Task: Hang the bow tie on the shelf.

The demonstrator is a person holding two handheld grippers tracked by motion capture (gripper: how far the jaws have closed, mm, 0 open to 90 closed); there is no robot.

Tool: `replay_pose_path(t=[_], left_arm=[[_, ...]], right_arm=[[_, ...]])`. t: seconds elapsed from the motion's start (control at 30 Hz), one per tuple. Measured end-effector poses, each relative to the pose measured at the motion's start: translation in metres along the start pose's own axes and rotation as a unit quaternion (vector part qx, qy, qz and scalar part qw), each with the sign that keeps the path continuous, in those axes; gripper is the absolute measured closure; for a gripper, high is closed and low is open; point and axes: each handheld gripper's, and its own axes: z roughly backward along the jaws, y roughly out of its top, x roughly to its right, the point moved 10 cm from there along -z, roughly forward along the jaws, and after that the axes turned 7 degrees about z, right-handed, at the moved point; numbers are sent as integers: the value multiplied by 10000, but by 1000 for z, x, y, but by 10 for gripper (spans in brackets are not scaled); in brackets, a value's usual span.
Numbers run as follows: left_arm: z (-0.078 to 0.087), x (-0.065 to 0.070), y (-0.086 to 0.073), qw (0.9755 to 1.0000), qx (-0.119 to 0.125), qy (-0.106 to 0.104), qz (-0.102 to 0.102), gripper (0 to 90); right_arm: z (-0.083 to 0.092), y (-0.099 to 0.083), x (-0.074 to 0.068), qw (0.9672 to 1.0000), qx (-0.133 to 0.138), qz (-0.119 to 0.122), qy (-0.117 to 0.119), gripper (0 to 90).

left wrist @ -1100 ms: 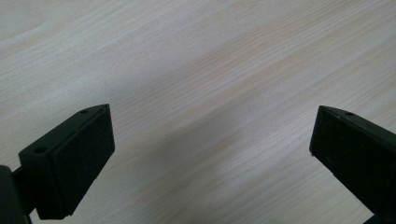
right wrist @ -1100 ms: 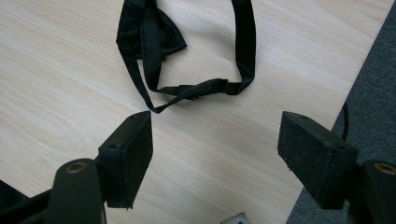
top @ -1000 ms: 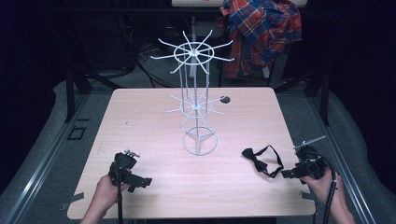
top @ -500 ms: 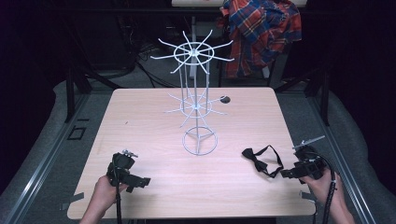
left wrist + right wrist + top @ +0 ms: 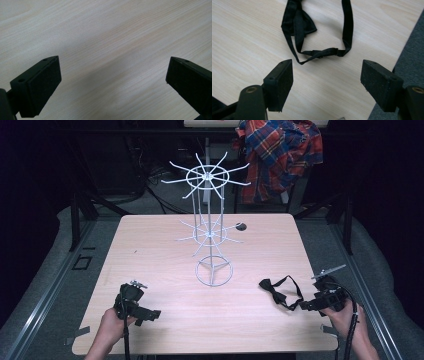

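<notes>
A black bow tie (image 5: pixel 281 291) with its strap looped lies flat on the wooden table (image 5: pixel 165 270) at the right front; in the right gripper view the bow tie (image 5: pixel 299 25) sits just beyond the jaws. My right gripper (image 5: pixel 306 306) rests beside it, open and empty; the right gripper (image 5: pixel 325 75) points at the strap. A white wire rack (image 5: pixel 209 227) with hooked arms stands upright mid-table. My left gripper (image 5: pixel 150 314) lies at the left front, open, and the left gripper (image 5: pixel 112 82) faces bare wood.
A plaid shirt (image 5: pixel 280 155) hangs behind the table's far edge. A small dark round object (image 5: pixel 241 226) lies near the back of the table, right of the rack. Grey floor (image 5: pixel 412 50) drops off close to the right gripper.
</notes>
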Motion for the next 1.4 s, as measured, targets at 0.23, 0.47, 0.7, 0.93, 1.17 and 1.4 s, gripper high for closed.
replay_pose_path(t=[0.23,0.47,0.7,0.93,1.17,1.4], left_arm=[[-2,0,1,10000,-11,3,1,0],[-2,0,0,10000,-35,-4,-29,0],[-2,1,1,10000,-26,-2,-10,0],[-3,0,1,10000,-51,7,-48,0],[-4,2,1,10000,-75,13,-52,0],[-5,1,1,10000,-81,18,-45,0]], right_arm=[[-3,1,0,9999,-69,82,-27,206],[-6,3,-1,9998,-120,160,0,170],[-6,9,-2,9996,-81,259,-66,157],[-10,15,2,9993,-108,316,-181,155],[-13,32,6,9989,65,365,-297,149],[-15,43,6,9981,152,445,-405,139]])
